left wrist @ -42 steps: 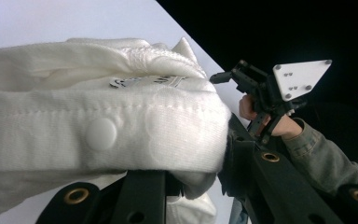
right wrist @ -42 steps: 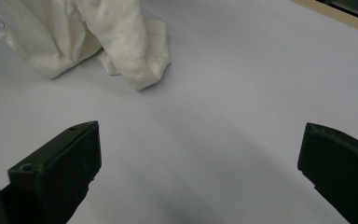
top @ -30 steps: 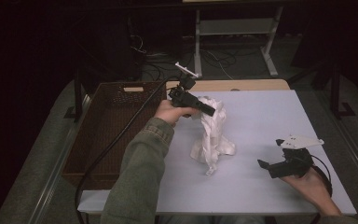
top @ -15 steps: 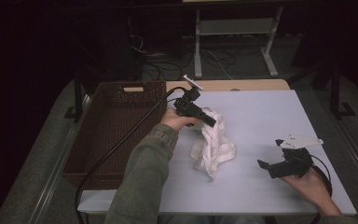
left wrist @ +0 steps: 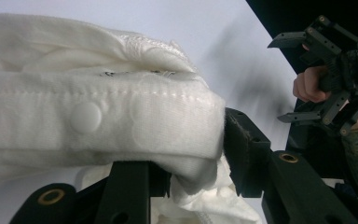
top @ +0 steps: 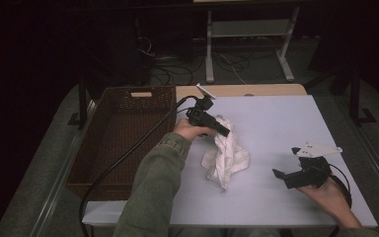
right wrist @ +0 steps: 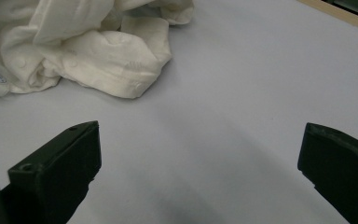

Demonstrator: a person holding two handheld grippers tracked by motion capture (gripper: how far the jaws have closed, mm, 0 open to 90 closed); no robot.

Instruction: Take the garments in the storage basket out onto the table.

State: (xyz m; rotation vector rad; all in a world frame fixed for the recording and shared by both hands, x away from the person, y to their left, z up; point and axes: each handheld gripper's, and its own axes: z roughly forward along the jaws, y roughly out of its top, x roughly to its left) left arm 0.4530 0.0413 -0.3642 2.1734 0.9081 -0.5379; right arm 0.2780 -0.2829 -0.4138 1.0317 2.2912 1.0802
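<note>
High view: the left gripper [top: 222, 129] is sitting at centre frame on top of the white garment [top: 225, 157], which is lying bunched on the table [top: 276, 118]. Its jaws have just been opening, and a fold of the cloth is lying between them. The right gripper [top: 282, 175] is resting at lower right, well apart from the garment. A brown basket [top: 121, 143] is standing at left, just beside the table edge.

Left gripper view: a thick folded band of the garment [left wrist: 98, 116] with snap buttons is filling the gap. The right-hand pad is touching the fold; the other jaw is sitting beneath it. I judge the grip slackened, not pressing. The right gripper [left wrist: 303, 79] is showing at upper right, jaws spread.

Right gripper view: the right gripper [right wrist: 200, 158] is standing wide open and holding nothing, bare table between the jaws; the garment [right wrist: 98, 51] is lying at upper left.

Judgement: the step appears to be setting the garment down. To do it well, the jaws should be opening fully before lifting, so the snaps are not catching a pad. Open room is lying to the right and the near edge; the basket rim at left is the edge to be minding.
</note>
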